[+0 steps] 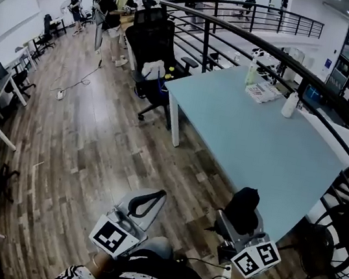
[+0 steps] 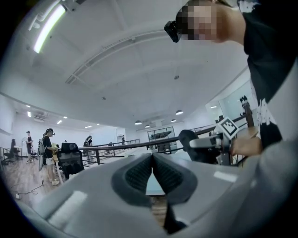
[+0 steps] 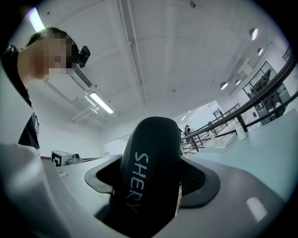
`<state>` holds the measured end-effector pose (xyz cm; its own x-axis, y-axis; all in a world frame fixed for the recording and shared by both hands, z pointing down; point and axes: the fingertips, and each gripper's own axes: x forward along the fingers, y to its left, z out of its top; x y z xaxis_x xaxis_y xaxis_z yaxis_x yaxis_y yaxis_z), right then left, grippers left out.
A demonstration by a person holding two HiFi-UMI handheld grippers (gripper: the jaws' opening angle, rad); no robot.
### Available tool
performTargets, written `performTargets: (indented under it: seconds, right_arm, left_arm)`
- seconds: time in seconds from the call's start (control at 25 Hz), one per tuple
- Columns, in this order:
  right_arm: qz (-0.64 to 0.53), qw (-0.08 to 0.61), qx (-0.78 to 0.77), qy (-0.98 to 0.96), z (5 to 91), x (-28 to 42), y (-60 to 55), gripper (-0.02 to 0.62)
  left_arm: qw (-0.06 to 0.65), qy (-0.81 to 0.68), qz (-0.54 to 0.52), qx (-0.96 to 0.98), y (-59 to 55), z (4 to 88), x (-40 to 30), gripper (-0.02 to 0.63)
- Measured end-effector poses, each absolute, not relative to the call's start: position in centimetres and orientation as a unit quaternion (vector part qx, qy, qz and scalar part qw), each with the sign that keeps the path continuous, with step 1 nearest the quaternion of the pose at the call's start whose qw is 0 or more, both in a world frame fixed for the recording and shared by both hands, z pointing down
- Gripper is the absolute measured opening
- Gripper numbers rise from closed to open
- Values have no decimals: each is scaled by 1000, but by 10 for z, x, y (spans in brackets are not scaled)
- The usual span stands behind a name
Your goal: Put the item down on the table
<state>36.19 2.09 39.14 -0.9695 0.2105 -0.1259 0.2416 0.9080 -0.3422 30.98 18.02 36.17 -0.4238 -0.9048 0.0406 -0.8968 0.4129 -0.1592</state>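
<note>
The right gripper (image 1: 241,220), held close before the body and tilted upward, is clamped on a black item (image 3: 149,158) beside the near edge of the table (image 1: 260,136). The left gripper (image 1: 150,201) is held alongside, jaws together, empty.

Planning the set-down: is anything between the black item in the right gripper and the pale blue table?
Nothing visible. The black rounded item in the right gripper is beside the bare near end of the pale blue table; white bottles stand beyond.

The black item (image 3: 151,158) bears white lettering that reads "SHERY".
</note>
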Motion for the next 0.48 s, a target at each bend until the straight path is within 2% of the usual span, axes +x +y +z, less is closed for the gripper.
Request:
performTargets:
  seconds: [0.48]
  right_arm:
    - [-176,44,112,977,393,341,3,373]
  left_arm:
    - [38,841,-84,-534,168,362,289,0]
